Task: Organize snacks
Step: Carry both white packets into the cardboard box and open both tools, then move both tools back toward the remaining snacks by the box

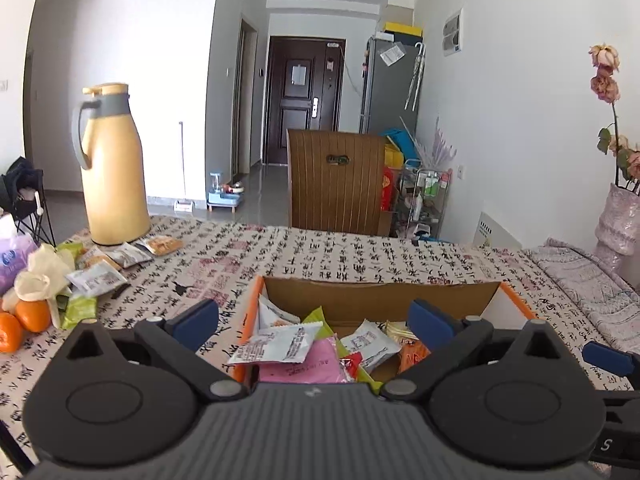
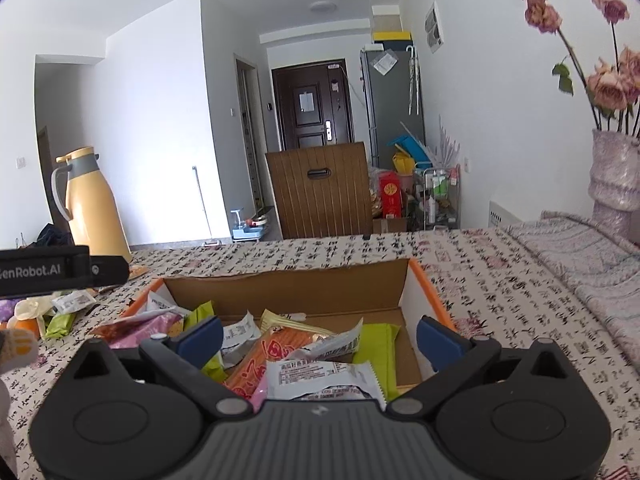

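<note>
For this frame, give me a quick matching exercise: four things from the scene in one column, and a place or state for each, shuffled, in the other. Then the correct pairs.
Things:
1. thermos jug
2. oranges
3. pink packet
4. left gripper

Places or states:
A. lying inside the cardboard box
B. jaws wide open, nothing between the pads
C. standing upright at the table's far left
D. on the tablecloth at the left edge, beside loose snack packets

Pairs: 1-C, 2-D, 3-A, 4-B
</note>
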A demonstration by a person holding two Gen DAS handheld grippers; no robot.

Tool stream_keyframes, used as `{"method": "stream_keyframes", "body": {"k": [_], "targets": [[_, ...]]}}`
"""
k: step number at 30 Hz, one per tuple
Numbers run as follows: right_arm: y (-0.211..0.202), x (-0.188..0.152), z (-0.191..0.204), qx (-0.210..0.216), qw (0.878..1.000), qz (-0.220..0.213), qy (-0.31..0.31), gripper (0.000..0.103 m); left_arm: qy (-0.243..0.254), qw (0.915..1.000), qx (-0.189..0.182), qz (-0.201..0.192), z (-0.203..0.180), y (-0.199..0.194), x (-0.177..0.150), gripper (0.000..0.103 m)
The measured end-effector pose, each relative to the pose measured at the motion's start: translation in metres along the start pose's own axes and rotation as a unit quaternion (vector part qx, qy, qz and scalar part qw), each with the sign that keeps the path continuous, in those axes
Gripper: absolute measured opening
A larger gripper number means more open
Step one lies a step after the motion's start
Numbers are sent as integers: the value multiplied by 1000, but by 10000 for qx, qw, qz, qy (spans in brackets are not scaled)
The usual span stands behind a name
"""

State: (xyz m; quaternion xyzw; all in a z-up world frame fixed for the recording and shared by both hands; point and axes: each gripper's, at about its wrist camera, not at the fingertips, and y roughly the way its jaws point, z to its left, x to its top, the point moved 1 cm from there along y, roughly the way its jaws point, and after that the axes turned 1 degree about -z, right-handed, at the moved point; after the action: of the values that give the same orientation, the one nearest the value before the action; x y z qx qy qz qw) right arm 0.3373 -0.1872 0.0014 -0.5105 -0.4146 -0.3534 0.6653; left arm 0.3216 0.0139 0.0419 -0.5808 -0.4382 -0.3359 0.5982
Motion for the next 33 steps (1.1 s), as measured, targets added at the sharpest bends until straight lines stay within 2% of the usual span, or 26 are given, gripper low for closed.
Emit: {"method": "stream_keyframes", "body": {"k": [15,26,33], "targets": [[-49,-21,10,-36,9996,185,-198,103,135,9999,-15,43,13,-55,-22,103],[-65,-51,5,-175,9983,518,-220,103,219,9993,24,317,29,-66,-57,103],[-69,-78,-3,-244,9958,874,-143,103,242,9979,-107,592,34,-64,-87,103]]}}
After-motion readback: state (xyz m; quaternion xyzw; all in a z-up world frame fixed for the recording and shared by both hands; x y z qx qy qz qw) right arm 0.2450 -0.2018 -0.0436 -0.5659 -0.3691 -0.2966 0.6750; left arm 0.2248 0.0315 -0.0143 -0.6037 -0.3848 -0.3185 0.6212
